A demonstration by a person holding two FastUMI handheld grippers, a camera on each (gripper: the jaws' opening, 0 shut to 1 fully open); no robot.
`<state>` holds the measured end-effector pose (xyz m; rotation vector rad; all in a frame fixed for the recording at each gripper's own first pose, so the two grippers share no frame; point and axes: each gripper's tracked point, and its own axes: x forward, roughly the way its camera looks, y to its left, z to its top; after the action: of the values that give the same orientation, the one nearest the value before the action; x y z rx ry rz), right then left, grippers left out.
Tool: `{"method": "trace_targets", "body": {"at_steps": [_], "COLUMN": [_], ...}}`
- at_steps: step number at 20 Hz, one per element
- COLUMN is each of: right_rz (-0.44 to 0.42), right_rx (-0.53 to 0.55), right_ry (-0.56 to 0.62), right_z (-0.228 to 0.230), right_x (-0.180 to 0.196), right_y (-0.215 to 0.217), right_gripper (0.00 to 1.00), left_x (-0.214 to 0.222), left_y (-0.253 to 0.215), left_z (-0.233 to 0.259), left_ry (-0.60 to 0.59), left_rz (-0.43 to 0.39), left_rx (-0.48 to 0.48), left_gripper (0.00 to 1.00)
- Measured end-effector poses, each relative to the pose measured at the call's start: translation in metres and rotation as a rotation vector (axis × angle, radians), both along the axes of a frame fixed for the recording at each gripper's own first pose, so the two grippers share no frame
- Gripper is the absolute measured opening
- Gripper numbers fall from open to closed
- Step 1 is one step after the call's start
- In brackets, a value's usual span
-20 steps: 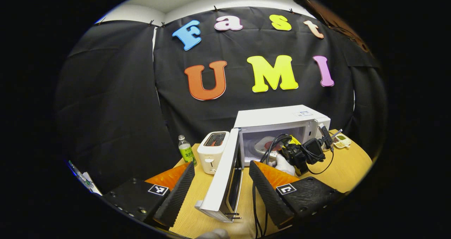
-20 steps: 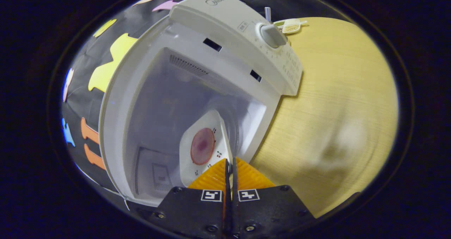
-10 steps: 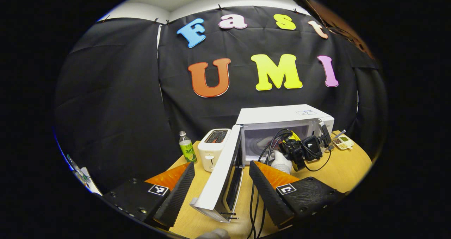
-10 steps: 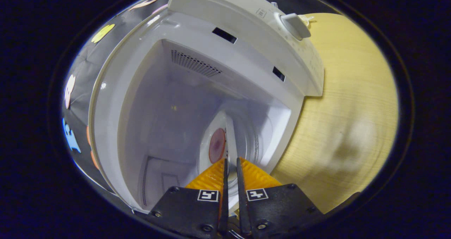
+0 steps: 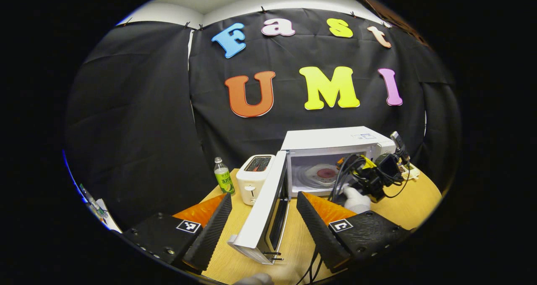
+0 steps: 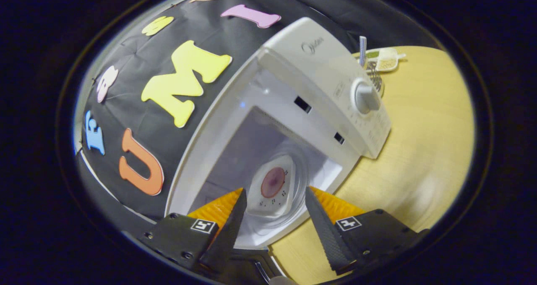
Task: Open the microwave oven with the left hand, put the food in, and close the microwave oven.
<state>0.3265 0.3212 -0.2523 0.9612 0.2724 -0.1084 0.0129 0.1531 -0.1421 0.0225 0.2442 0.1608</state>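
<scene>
Bottle [image 5: 223, 180]: green-labelled, upright near the desk's left back edge, just left of the toaster.
Toaster [image 5: 253, 178]: white, standing between the bottle and the open door.
Left gripper [image 5: 264, 218]: low over the desk [image 5: 398, 205], fingers spread wide with nothing between them; the door's free edge lies in the gap, touching neither finger.
Microwave door [image 5: 268, 209]: swung fully open toward the camera on its left hinge.
Microwave oven [image 5: 335, 150]: white, cavity open, dial on its right panel.
Plate of food [image 6: 272, 186]: white plate with a round reddish piece, lying flat on the glass turntable inside the cavity.
Right gripper [image 6: 272, 218]: just outside the cavity mouth, fingers parted and empty, the plate seen between them but apart from both.
Gloved hand [image 5: 356, 199]: holds the right gripper in front of the oven, cables trailing.
Small dish [image 6: 384, 59]: on the desk beyond the oven's right side.
</scene>
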Motion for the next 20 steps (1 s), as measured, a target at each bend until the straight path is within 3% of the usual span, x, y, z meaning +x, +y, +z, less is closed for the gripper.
{"method": "trace_targets", "body": {"at_steps": [4, 9, 12, 20], "right_rz": [0.092, 0.219, 0.245, 0.144], "right_rx": [-0.176, -0.356, -0.493, -0.746], "right_ry": [-0.026, -0.060, -0.119, -0.137], "right_z": [0.035, 0.082, 0.117, 0.171], "right_x": [-0.034, -0.088, -0.125, -0.194], "right_y": [-0.033, -0.060, -0.085, -0.198], "right_gripper": [0.97, 0.97, 0.97, 0.98], "left_x": [-0.001, -0.004, -0.002, 0.012], "left_y": [0.007, 0.008, 0.017, 0.062], "left_z": [0.018, 0.025, 0.033, 0.030], "left_ry": [-0.021, -0.022, -0.044, -0.084], "left_rz": [-0.002, -0.020, -0.020, 0.010], "left_rx": [0.010, 0.007, 0.013, 0.013], "left_gripper": [0.95, 0.95, 0.95, 0.95]}}
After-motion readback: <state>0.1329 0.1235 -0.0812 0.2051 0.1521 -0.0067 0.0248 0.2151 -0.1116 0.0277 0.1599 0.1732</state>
